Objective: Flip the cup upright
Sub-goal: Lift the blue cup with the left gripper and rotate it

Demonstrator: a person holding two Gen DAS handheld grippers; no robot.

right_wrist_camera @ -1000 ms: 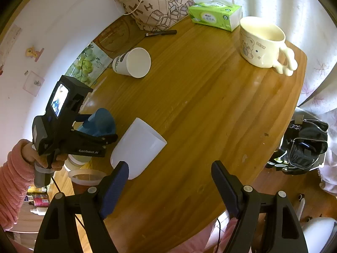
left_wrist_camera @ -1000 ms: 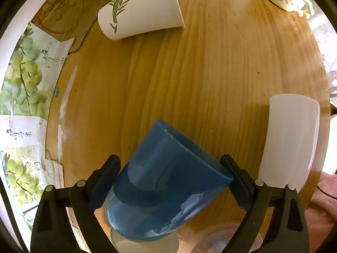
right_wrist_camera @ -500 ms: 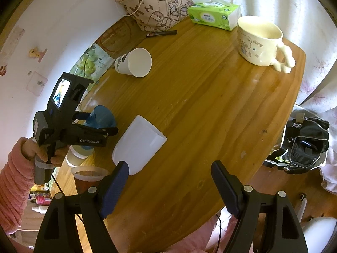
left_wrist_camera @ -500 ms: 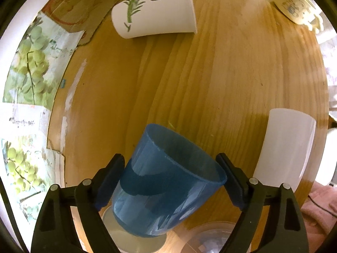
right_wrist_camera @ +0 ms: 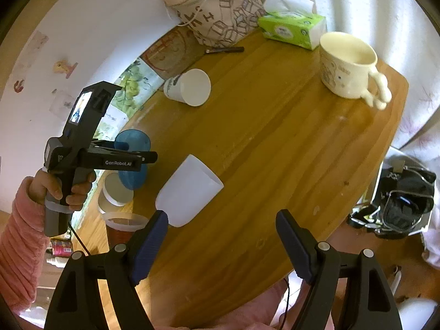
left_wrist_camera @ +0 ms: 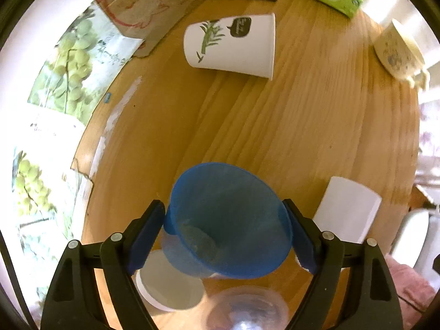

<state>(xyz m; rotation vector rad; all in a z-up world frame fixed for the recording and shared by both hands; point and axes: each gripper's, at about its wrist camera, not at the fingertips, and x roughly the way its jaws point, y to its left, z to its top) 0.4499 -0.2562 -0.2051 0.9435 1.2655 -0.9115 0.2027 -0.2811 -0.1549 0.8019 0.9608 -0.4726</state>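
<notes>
At the lower edge of the left wrist view, a clear container [left_wrist_camera: 247,310] is blurred and cut off, and the blue cup [left_wrist_camera: 228,220] hides part of a white lid [left_wrist_camera: 167,286].

A round wooden worktop [right_wrist_camera: 275,143] stands against a white wall [right_wrist_camera: 90,27]. Small stickers [right_wrist_camera: 64,67] are on the wall. Light curtains [right_wrist_camera: 385,13] hang at the far side, and bright daylight comes through them. Posters with green grapes [left_wrist_camera: 74,63] lean along the wall. The floor [right_wrist_camera: 385,261] below is brown.
</notes>
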